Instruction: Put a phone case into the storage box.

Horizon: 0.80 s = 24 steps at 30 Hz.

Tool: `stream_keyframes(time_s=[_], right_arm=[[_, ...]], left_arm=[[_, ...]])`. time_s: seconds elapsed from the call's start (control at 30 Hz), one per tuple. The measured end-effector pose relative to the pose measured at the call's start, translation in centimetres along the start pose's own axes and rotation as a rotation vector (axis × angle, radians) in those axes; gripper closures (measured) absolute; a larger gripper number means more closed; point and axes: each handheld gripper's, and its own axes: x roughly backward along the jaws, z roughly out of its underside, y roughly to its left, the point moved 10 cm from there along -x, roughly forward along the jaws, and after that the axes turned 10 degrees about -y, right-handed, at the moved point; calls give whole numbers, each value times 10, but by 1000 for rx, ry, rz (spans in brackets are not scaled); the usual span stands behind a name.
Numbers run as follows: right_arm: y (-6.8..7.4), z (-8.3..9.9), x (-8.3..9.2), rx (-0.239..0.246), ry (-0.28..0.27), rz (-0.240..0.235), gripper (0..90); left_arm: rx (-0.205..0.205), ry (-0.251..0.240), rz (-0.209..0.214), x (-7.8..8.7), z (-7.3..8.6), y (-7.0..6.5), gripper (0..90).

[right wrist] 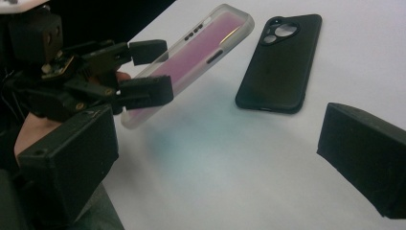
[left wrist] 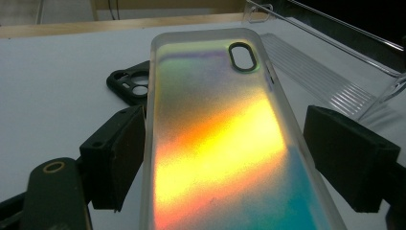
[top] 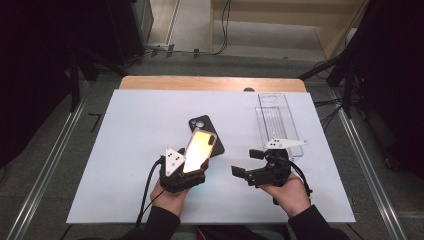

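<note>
Your left hand-held gripper (top: 192, 165) is clamping the iridescent phone case (top: 199, 150), holding it tilted above the desk (top: 130, 150), beside the black phone case (top: 206, 131); your right hand-held gripper (top: 245, 164) is hovering with jaws apart.

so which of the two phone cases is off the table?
The iridescent clear-rimmed case, held tilted in the left gripper by its long edges. The black case lies flat on the white table behind it.

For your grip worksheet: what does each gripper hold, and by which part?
The left gripper holds the iridescent phone case by its long side edges near the lower end. The right gripper holds nothing.
</note>
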Motion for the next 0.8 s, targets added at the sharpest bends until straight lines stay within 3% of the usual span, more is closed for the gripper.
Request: stream_keyframes(time_s=[0.33,0.5,0.6,0.63,0.8], right_arm=[[-2,-9,-21,-46,0,2,0],[-4,-9,-31,-33,11,25,0],[-4,-9,-38,-72,11,16,0],[-6,-11,-41,-100,-1,10,104],[-10,-13,-49,-154,1,5,115]], left_arm=[[-27,-14,13,4,11,-17,169],[-42,-14,10,4,13,-19,169],[-51,-42,15,5,11,-22,169],[-60,-48,19,5,11,-24,169],[-60,-52,30,4,13,-29,169]])
